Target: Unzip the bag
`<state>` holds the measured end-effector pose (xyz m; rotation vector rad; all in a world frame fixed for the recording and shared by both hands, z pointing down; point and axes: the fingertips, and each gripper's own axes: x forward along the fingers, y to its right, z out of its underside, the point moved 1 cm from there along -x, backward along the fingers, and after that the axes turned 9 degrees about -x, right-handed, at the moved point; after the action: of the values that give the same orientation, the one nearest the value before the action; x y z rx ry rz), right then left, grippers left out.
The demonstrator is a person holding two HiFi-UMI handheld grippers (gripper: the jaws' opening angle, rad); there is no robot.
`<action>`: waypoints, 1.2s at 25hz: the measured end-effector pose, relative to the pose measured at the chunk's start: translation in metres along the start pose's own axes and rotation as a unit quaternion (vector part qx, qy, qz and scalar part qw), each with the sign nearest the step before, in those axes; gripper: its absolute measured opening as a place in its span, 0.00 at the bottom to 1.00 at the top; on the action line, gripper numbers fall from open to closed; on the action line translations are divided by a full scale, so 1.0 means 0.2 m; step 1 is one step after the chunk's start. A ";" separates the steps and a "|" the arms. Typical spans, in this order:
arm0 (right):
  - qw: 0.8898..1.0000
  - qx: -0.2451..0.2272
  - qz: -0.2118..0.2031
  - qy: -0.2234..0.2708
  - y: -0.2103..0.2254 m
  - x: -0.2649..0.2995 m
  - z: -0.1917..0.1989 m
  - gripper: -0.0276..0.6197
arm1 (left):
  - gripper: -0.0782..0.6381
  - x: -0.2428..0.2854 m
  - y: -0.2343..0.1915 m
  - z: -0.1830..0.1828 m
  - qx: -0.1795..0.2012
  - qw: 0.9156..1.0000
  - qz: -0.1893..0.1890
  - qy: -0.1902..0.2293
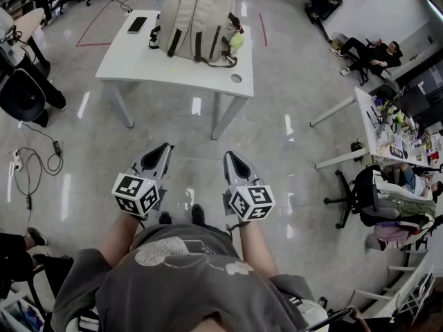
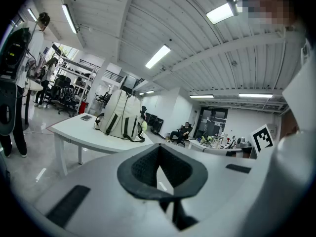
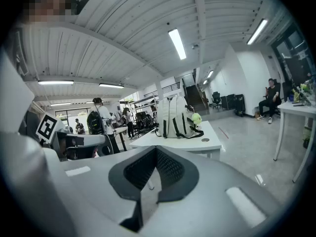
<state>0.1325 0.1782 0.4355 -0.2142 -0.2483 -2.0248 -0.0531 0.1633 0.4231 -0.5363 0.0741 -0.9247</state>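
A beige backpack (image 1: 197, 19) with dark straps stands upright on a white table (image 1: 138, 64) far ahead of me, with a yellow-green plush charm (image 1: 237, 41) hanging at its right side. The left gripper view shows the backpack (image 2: 121, 120) in the distance, and the right gripper view shows the backpack (image 3: 177, 117) as well. My left gripper (image 1: 164, 147) and right gripper (image 1: 230, 155) are held close to my body over the floor, well short of the table. Both point toward it. Each is shut with nothing between its pads.
A dark phone (image 1: 137, 25) lies on the table left of the backpack. Cables (image 1: 34, 158) trail on the floor at the left, near a black chair (image 1: 21, 92). A cluttered desk (image 1: 398, 130) and office chair (image 1: 360, 199) stand at the right. A seated person (image 1: 370, 52) is far right.
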 end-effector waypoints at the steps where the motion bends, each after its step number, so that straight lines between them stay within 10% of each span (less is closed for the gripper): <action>1: 1.000 0.000 0.000 0.000 0.00 0.00 0.00 0.04 | 0.12 0.01 0.01 0.00 0.001 1.000 0.001 0.000; 30: 0.995 0.069 0.069 -0.015 -0.13 0.06 0.20 0.04 | 0.12 -0.20 -0.20 0.09 0.018 1.000 -0.010 -0.018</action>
<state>0.1050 0.1907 0.4745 -0.1706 -0.3816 -1.8603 -0.1020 0.1811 0.4512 -0.5203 0.0202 -0.9346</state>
